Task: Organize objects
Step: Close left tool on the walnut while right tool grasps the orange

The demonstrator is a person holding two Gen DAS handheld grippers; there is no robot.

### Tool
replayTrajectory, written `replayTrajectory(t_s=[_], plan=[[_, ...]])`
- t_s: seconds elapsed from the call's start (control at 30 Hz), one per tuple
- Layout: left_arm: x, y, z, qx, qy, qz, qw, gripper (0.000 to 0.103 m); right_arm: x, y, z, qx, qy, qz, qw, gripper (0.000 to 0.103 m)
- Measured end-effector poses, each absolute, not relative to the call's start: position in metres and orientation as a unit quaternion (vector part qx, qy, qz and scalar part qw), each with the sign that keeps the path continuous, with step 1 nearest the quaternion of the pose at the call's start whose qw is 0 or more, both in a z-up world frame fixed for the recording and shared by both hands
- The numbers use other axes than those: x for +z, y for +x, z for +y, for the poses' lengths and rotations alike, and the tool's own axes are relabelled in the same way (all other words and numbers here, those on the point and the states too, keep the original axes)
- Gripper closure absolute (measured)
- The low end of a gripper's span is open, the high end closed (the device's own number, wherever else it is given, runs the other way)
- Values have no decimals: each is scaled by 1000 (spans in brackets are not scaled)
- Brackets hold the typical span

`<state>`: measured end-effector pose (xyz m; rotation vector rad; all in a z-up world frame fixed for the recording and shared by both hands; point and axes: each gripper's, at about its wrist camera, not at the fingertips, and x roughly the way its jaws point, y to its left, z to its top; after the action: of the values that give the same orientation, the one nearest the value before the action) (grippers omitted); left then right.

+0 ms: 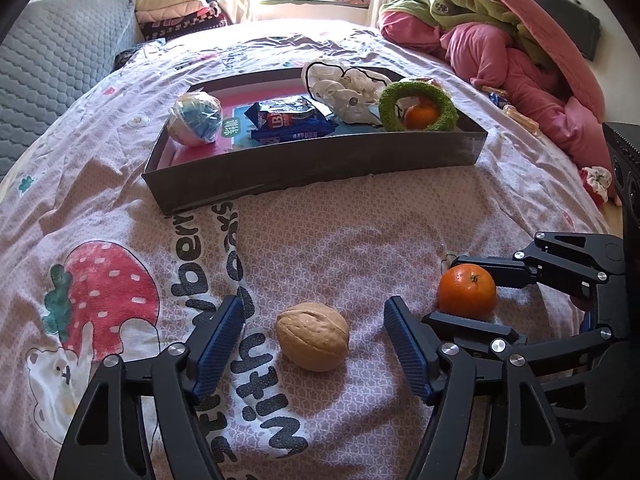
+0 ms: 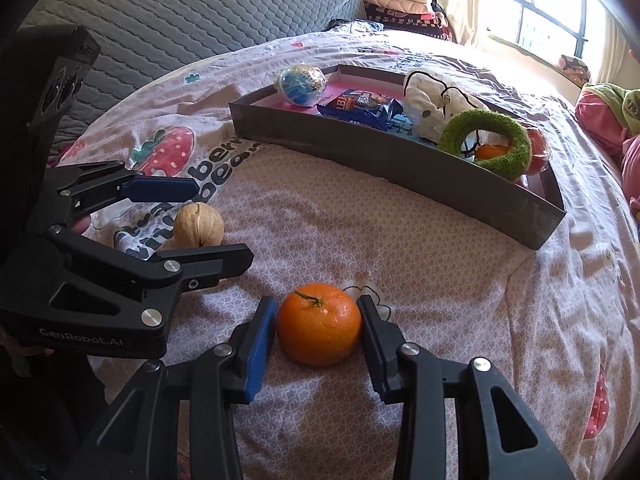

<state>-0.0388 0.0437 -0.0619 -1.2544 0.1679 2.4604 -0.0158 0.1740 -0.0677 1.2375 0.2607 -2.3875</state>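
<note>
Jaws of the left gripper (image 1: 314,344) stand wide apart, straddling a walnut (image 1: 313,336) that lies on the bedspread (image 1: 340,248); clear gaps show between the walnut and each blue pad, so nothing is held. Jaws of the right gripper (image 2: 319,326) are drawn in on either side of a tangerine (image 2: 319,324), both pads at or against its skin; the fruit rests on the bedspread with its stem uppermost. Firm clamping cannot be confirmed from the pictures.

In the right wrist view, the walnut (image 2: 198,225) sits between the left gripper's two fingers, to the left of the tangerine. In the left wrist view, the tangerine (image 1: 467,291) sits between the right gripper's (image 1: 464,288) fingers, just right of the left gripper.

Beyond both fruits stands a dark shallow tray (image 1: 320,172) on the bed. It contains a wrapped multicoloured ball (image 1: 196,120), a blue snack packet (image 1: 290,120), a white cloth item (image 1: 344,84), and a green fuzzy ring (image 1: 418,105) encircling a second tangerine (image 1: 421,117). Pink and green bedding (image 1: 512,60) is heaped at the far right.
</note>
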Motion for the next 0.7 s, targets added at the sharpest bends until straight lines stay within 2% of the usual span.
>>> replayTrajectory(t_s=[0.07, 0.13, 0.27, 0.7], plan=[[-64, -39, 45, 871, -449, 61, 188, 48, -68, -16, 174, -862, 448, 94, 218, 62], [-65, -39, 47, 870, -451, 63, 189, 53, -67, -16, 174, -863, 447, 95, 215, 63], [-63, -40, 44, 870, -451, 54, 194, 70, -67, -16, 175, -863, 445, 101, 216, 65], [-48, -43, 46, 880, -431, 36, 197, 70, -59, -18, 174, -871, 433, 107, 208, 66]])
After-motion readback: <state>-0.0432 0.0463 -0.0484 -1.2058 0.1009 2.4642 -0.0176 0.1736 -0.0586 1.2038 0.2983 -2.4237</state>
